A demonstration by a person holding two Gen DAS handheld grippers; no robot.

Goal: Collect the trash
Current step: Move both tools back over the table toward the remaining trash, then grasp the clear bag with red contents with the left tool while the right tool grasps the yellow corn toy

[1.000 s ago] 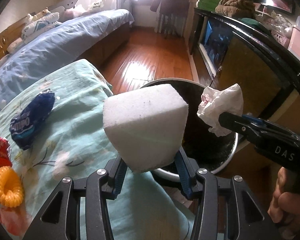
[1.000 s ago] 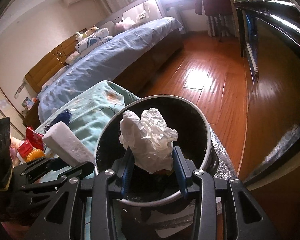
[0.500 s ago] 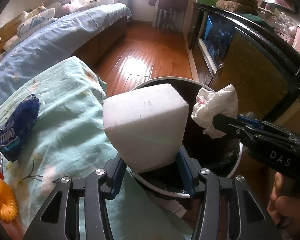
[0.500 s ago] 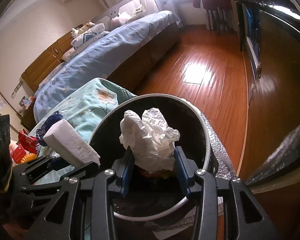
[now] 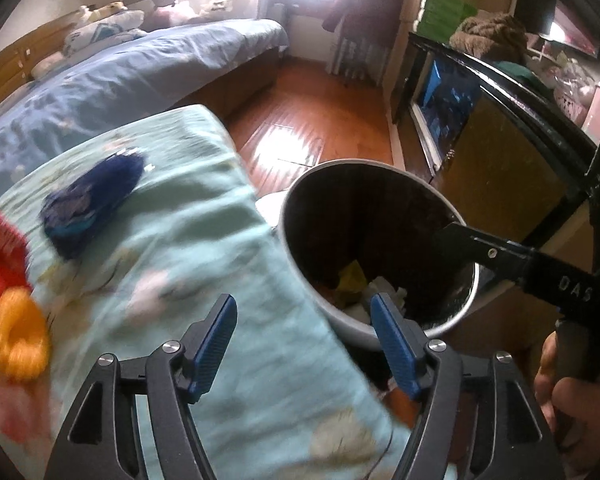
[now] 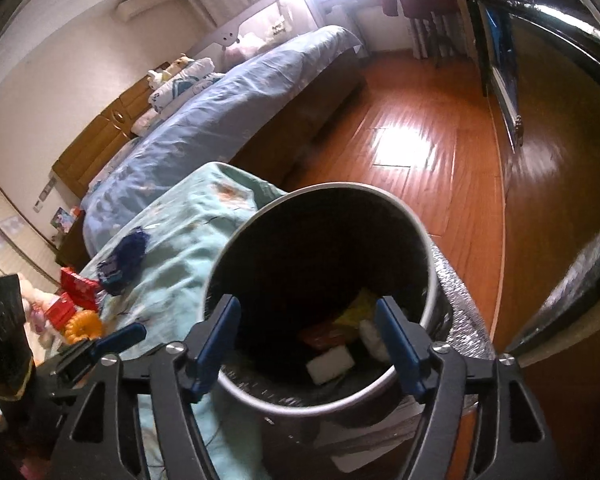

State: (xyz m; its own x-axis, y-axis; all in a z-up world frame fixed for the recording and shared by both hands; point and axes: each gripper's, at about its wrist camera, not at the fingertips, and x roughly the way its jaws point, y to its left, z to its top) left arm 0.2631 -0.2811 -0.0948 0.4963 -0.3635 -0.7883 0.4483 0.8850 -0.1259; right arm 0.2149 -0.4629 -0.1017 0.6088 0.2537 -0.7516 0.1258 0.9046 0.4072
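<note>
Item 1 — trash bin (image 6: 428, 248): round, dark-lined, pale rim, standing on the wood floor just beside the covered table (image 5: 204, 256). Already inside, near the bottom: a white foam block (image 6: 331, 365), a crumpled white tissue (image 6: 372, 338), a yellow scrap and something orange-red

Item 2 — my left gripper (image 5: 303, 338): jaws opening, nothing between them, hanging over the table edge with one blue pad above the bin rim

Item 3 — my right gripper (image 6: 311, 338): jaws opening too, empty, poised over the bin mouth

Item 4 — blue snack wrapper (image 5: 90, 200): lying flat on the teal floral cloth, well apart from the bin. I judge it very light, thin, crinkly and slippery; it will crush freely, nothing fragile about it. Best hold, I reckon, is across the bunched middle or a crimped end, pads closing fully so the film cannot slide out, and without pinching the cloth under it

Item 5 — red packets (image 6: 74, 286): at the table's far-left corner; probably light card or foil, stiffer than the wrapper, to be taken across a narrow edge

Item 6 — orange ridged ring (image 6: 82, 326): beside the red packets; whether it counts as trash I cannot tell
</note>
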